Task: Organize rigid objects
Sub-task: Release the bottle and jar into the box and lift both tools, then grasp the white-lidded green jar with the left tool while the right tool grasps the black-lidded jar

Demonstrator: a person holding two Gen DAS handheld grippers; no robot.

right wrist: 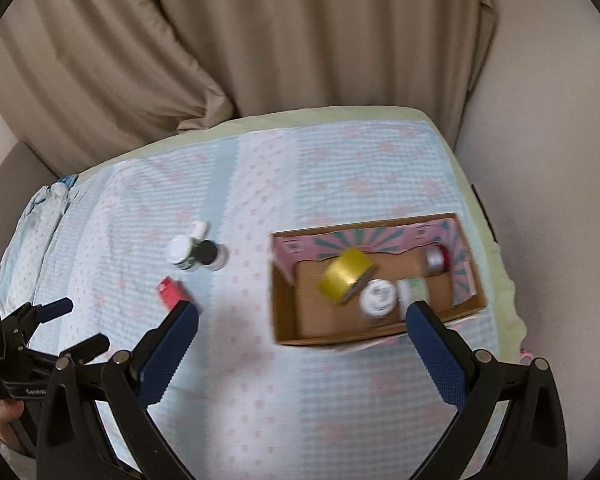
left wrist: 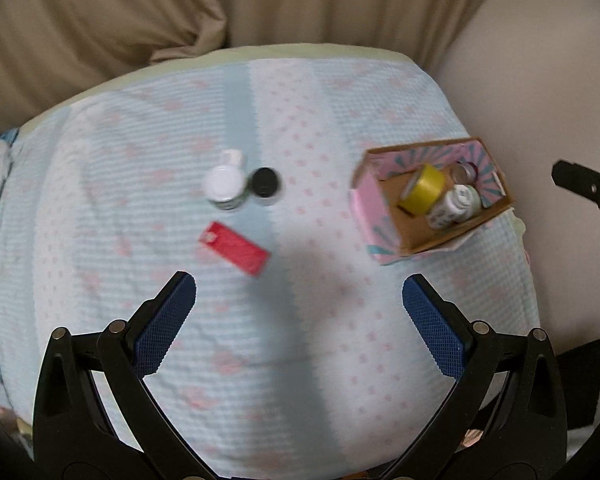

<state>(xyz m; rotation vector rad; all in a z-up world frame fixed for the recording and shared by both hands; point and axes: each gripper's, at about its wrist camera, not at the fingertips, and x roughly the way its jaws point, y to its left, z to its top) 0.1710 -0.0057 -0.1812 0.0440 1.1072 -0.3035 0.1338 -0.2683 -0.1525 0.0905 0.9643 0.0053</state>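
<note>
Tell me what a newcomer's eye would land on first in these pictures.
The cardboard box with pink patterned flaps stands out at the right of the cloth-covered table, with a yellow tape roll and white bottles inside. Left of it, a red rectangular tag lies flat on the blue dotted cloth, near a white-capped bottle and a black-capped jar.

Open cloth [left wrist: 300, 340] is left between the red tag [left wrist: 234, 253] and the cardboard box [left wrist: 384, 240]; 2 bottles [left wrist: 224, 184] (touching) are clustered behind the tag.
</note>
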